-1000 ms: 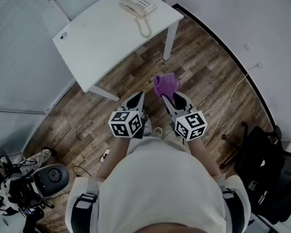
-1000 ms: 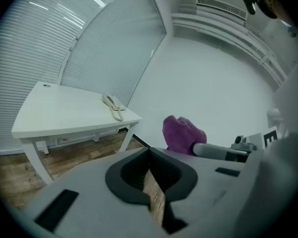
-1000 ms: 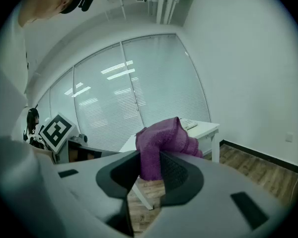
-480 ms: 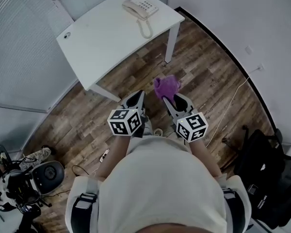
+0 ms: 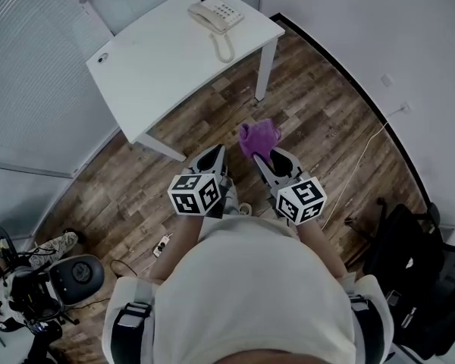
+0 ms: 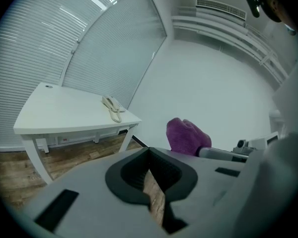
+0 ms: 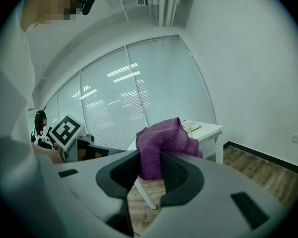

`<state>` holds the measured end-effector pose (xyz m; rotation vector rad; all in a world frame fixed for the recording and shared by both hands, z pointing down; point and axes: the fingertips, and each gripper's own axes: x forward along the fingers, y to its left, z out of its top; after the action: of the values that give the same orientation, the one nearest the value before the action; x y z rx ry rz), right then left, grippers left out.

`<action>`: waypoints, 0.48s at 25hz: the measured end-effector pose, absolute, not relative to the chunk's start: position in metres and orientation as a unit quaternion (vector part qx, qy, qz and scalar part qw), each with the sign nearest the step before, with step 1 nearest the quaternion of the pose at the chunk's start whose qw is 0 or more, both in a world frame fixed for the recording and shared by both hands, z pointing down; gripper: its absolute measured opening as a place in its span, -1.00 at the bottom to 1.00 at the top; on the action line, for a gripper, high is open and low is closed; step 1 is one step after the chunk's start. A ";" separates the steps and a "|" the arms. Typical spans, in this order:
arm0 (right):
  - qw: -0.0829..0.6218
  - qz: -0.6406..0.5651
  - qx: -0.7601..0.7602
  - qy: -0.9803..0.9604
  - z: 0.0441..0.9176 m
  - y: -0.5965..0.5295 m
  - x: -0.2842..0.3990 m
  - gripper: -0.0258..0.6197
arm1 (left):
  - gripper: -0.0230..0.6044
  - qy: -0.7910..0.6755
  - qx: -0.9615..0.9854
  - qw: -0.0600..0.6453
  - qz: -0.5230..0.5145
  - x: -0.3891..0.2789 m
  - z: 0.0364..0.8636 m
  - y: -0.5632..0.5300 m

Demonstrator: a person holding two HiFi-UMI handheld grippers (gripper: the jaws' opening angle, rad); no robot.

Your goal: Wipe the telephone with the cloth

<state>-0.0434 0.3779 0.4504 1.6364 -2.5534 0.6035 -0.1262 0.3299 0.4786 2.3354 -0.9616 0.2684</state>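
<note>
A cream telephone (image 5: 214, 13) with a coiled cord sits at the far corner of a white table (image 5: 159, 67); it shows small in the left gripper view as the telephone (image 6: 111, 106) and behind the cloth in the right gripper view as the telephone (image 7: 191, 126). My right gripper (image 5: 262, 156) is shut on a purple cloth (image 5: 258, 137), which bunches above the jaws as the cloth (image 7: 161, 143) and appears beside me as the cloth (image 6: 186, 136). My left gripper (image 5: 212, 158) is shut with nothing in it. Both are held over the wooden floor, well short of the table.
The table stands on white legs (image 5: 264, 67) by blinds-covered windows (image 5: 30, 59). A black chair (image 5: 409, 256) is at the right, a cable (image 5: 356, 165) runs along the floor, and dark equipment (image 5: 38, 287) sits at the lower left.
The grippers and cloth have barely shifted; the view of the table has moved slightly.
</note>
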 end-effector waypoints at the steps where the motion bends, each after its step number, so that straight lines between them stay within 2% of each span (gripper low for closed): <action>1: 0.024 0.197 0.530 -0.825 0.451 0.377 -0.042 -0.53 | -0.86 -0.361 0.878 0.297 0.101 -0.125 0.479 0.329; 12: 0.023 0.216 0.546 -0.809 0.463 0.331 -0.030 -0.53 | -0.86 -0.357 0.873 0.318 0.096 -0.118 0.489 0.278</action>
<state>-0.0296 0.3313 0.4630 1.6896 -2.5052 0.6687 -0.1180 0.2780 0.4890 2.2982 -0.9391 0.2517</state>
